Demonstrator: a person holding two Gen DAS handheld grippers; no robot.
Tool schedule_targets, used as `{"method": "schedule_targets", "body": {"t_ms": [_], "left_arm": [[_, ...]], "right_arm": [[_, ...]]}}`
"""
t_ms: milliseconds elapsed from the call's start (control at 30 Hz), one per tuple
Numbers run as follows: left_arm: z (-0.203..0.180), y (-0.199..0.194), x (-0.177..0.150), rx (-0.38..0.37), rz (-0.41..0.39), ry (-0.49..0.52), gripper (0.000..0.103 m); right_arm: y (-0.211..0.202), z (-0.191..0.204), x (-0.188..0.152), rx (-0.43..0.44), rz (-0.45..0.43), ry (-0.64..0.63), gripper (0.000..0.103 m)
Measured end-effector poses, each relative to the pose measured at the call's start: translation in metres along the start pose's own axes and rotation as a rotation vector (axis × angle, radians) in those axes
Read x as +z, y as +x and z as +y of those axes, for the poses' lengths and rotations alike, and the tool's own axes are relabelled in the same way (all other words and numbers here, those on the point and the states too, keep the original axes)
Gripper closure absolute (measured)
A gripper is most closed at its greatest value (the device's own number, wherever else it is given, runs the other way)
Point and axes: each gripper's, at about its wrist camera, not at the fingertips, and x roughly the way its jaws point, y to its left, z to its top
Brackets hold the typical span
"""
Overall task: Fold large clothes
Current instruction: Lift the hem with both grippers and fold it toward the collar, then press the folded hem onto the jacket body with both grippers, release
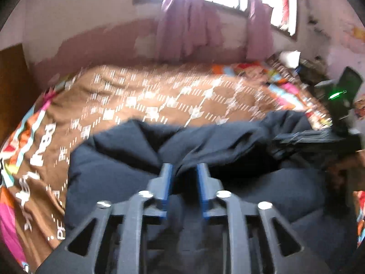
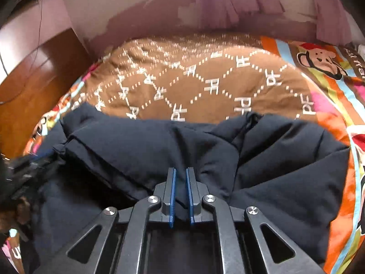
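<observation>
A dark navy padded jacket [image 1: 127,164] lies bunched on the bed; it also shows in the right wrist view [image 2: 141,146]. My left gripper [image 1: 184,167] is shut on a fold of the jacket between its blue pads. My right gripper [image 2: 180,173] is shut on another fold of the jacket, the cloth pinched between its narrow blue pads. The right gripper's black body [image 1: 319,137] shows at the right edge of the left wrist view. The left gripper [image 2: 20,171] shows blurred at the left edge of the right wrist view.
The bed is covered by a brown patterned blanket [image 1: 159,100], also in the right wrist view [image 2: 205,80], with colourful borders. A wooden headboard or cabinet [image 2: 34,73] stands left. Pink curtains [image 1: 189,27] hang by the window behind. Clutter [image 1: 296,64] sits at the far right.
</observation>
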Motion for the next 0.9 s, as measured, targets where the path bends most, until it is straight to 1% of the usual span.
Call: {"method": "schedule_targets", "body": {"t_ms": [33,67,100,167,200,233,267,300,333,400,433,500,533,600,700,733,767,800,833,867,900], "left_arm": [[-0.002,-0.006,0.003,-0.020,-0.038,-0.003,0.070],[-0.005,-0.008,0.007,-0.048,-0.061,-0.011,0.070],[-0.008,-0.003,0.015,-0.068,-0.052,-0.019,0.070],[-0.017,0.015,0.026,-0.105,-0.004,-0.027,0.070],[-0.021,0.026,0.031,-0.104,0.025,-0.022,0.070],[-0.025,0.040,0.034,-0.098,0.066,-0.014,0.072],[-0.029,0.060,0.035,-0.107,0.146,-0.003,0.074],[-0.031,0.079,0.033,-0.103,0.226,0.010,0.085],[-0.033,0.095,0.029,-0.082,0.297,0.026,0.092],[-0.034,0.120,0.021,-0.050,0.384,0.038,0.097],[-0.032,0.128,0.019,-0.052,0.404,0.026,0.099],[-0.026,0.140,0.014,-0.053,0.433,0.002,0.100],[-0.024,0.144,0.011,-0.051,0.445,-0.005,0.102],[-0.018,0.152,0.007,-0.052,0.466,-0.026,0.102],[-0.019,0.152,0.004,-0.041,0.456,-0.017,0.102],[-0.020,0.151,0.003,-0.040,0.448,-0.014,0.102],[-0.020,0.150,0.002,-0.040,0.437,-0.011,0.102],[-0.019,0.149,0.000,-0.042,0.426,-0.015,0.102],[-0.018,0.148,-0.001,-0.047,0.415,-0.025,0.102],[-0.018,0.147,-0.005,-0.052,0.408,-0.035,0.102],[-0.017,0.146,-0.006,-0.057,0.402,-0.045,0.102]], "right_arm": [[0.001,0.000,-0.002,0.000,0.005,-0.002,0.094],[0.001,0.000,-0.003,0.002,0.010,-0.003,0.094],[0.002,-0.001,-0.003,0.007,0.018,-0.002,0.094],[0.002,-0.002,-0.005,0.011,0.031,-0.003,0.094],[0.004,-0.003,-0.007,0.015,0.039,-0.003,0.094],[0.006,-0.003,-0.008,0.023,0.051,0.000,0.094],[0.008,-0.004,-0.008,0.030,0.060,0.004,0.094],[0.011,-0.006,-0.009,0.041,0.074,0.010,0.094],[0.012,-0.007,-0.009,0.047,0.083,0.014,0.094],[0.018,-0.009,-0.009,0.060,0.125,0.013,0.095],[0.022,-0.010,-0.009,0.062,0.155,0.007,0.098],[0.030,-0.013,-0.011,0.078,0.202,0.002,0.098],[0.033,-0.016,-0.011,0.088,0.216,0.014,0.099],[0.041,-0.020,-0.012,0.094,0.240,0.032,0.100],[0.047,-0.015,-0.013,0.057,0.241,0.016,0.101],[0.043,-0.011,-0.013,0.040,0.220,-0.002,0.101],[0.037,-0.009,-0.013,0.045,0.191,-0.005,0.099],[0.031,-0.008,-0.014,0.062,0.163,0.005,0.094],[0.015,-0.005,-0.013,0.120,0.093,0.027,0.094],[0.007,0.000,-0.012,0.157,0.054,0.022,0.094],[0.002,0.009,-0.009,0.163,0.032,-0.006,0.094]]}}
